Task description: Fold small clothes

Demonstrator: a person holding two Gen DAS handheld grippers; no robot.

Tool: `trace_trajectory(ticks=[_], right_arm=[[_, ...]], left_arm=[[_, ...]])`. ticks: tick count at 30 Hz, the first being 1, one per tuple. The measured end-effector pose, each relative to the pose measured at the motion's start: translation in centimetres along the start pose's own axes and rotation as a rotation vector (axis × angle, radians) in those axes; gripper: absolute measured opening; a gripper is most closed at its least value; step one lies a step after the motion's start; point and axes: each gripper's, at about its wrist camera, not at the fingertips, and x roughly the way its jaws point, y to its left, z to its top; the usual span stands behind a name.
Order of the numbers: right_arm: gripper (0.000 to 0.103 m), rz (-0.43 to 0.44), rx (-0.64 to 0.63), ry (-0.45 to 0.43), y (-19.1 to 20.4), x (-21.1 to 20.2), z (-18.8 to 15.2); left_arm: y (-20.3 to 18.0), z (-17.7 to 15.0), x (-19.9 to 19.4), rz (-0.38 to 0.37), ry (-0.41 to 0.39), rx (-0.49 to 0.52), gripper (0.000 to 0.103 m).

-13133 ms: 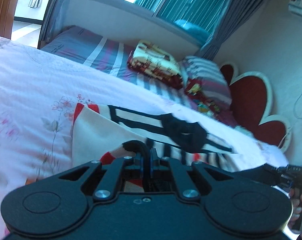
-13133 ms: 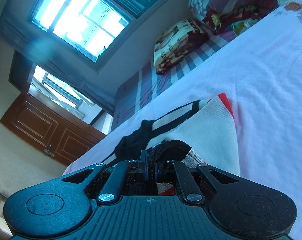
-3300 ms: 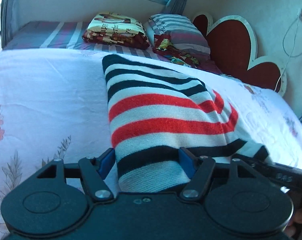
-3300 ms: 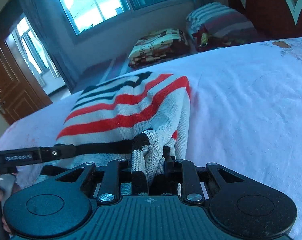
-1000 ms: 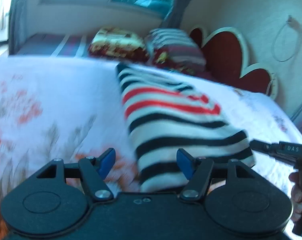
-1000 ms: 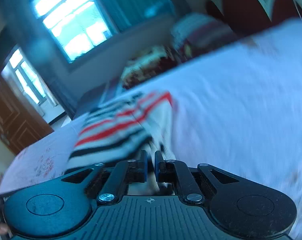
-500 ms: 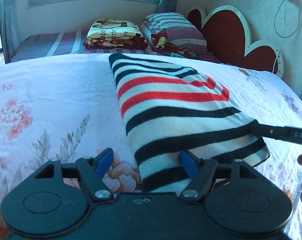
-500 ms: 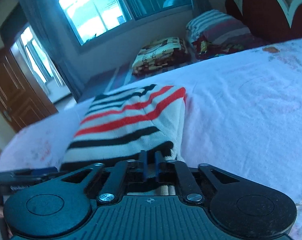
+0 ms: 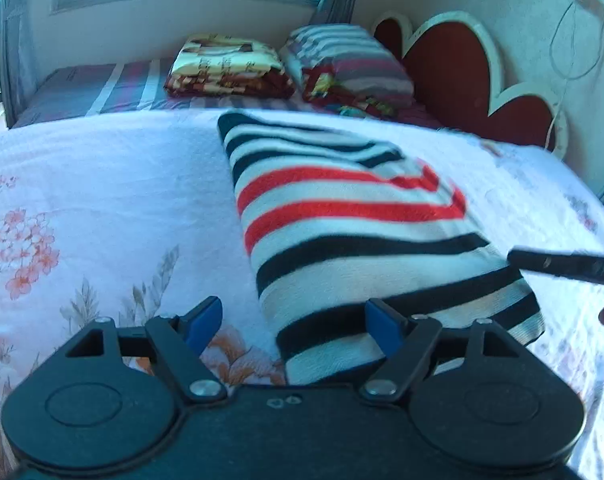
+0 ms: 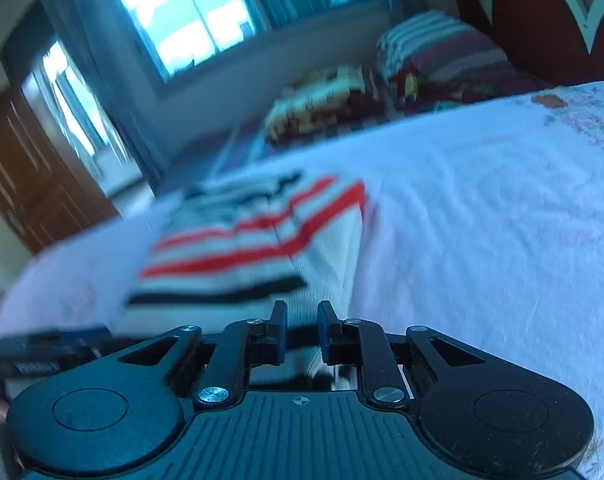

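Partly hidden: folded sweater [image 9: 353,240] near edge behind left gripper [image 9: 294,322]; both jaws opening, gripping nothing; right gripper [image 10: 302,330] view blurred.

Sweater [image 9: 353,236] striped white, black and red; bedspread [image 9: 102,208] white with pink-orange flowers; headboard [image 9: 453,64] dark red.

The striped sweater [image 9: 341,236] lies folded in front of me on the flowered bedspread [image 9: 102,200], a thick, roughly rectangular bundle running lengthwise away from me toward the pillows. It is knit, cream-white with black bands at the near and far ends and two red bands across the middle that bend into a corner on the right side. Its near end shows stacked layers, and its long left edge is straight and tidy.
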Motion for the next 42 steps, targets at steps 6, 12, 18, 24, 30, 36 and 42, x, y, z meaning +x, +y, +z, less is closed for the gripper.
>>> trace_trajectory(ticks=[6,12,18,24,30,36,42], right_arm=[[0.09,0.106,0.201,0.04,-4.8,1.6,1.9],[0.09,0.229,0.33,0.174,-7.8,4.1,2.3],[0.089,0.261,0.31,0.25,-6.9,6.3,2.7],[0.067,0.272,0.267,0.315,-4.6,8.4,3.6],[0.065,0.279,0.291,0.287,-8.5,6.9,3.2],[0.051,0.181,0.128,0.275,-4.1,8.6,3.0],[0.038,0.081,-0.013,0.233,-1.2,8.0,1.9]], left_arm=[[2.3,2.0,1.8,-0.105,0.03,-0.141,0.08],[4.9,2.1,5.1,-0.284,0.211,-0.318,0.081],[5.5,2.0,6.5,-0.372,0.2,-0.318,0.08],[5.2,2.7,7.4,-0.404,0.209,-0.326,0.082],[6.0,1.9,6.4,-0.427,0.209,-0.292,0.078],[3.4,3.3,7.5,-0.344,0.19,-0.228,0.078],[-0.1,3.6,7.1,-0.228,0.182,-0.039,0.078]])
